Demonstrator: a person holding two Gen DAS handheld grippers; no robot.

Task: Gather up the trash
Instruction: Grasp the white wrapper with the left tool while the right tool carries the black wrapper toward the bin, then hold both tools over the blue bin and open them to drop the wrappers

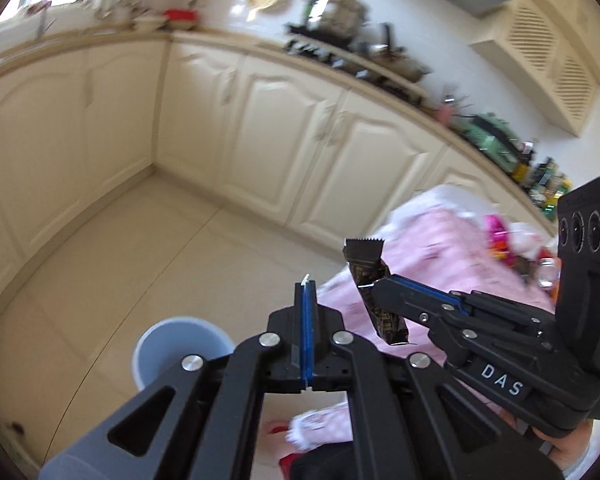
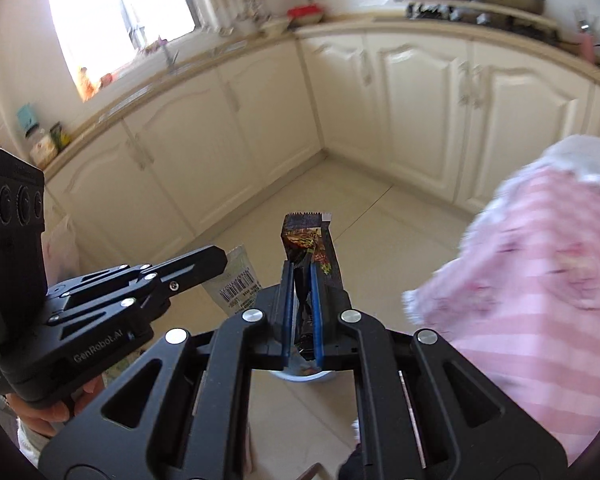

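My right gripper (image 2: 302, 276) is shut on a dark snack wrapper (image 2: 310, 240) that stands up between its blue pads; the same wrapper (image 1: 370, 276) shows in the left wrist view, held by the right gripper (image 1: 384, 286). My left gripper (image 1: 307, 286) is shut on a thin pale tube; only a sliver shows at its tip, and the right wrist view shows the tube (image 2: 236, 280) with a barcode in the left gripper (image 2: 220, 258). A blue-grey bin (image 1: 172, 350) stands on the floor below both grippers; its rim (image 2: 300, 376) shows under the right one.
A table with a pink checked cloth (image 1: 440, 240) stands to the right, with colourful wrappers (image 1: 500, 240) and a small jar (image 1: 546, 272) on it. Cream kitchen cabinets (image 1: 260, 128) line the far walls. The beige tiled floor (image 1: 140, 248) spreads between.
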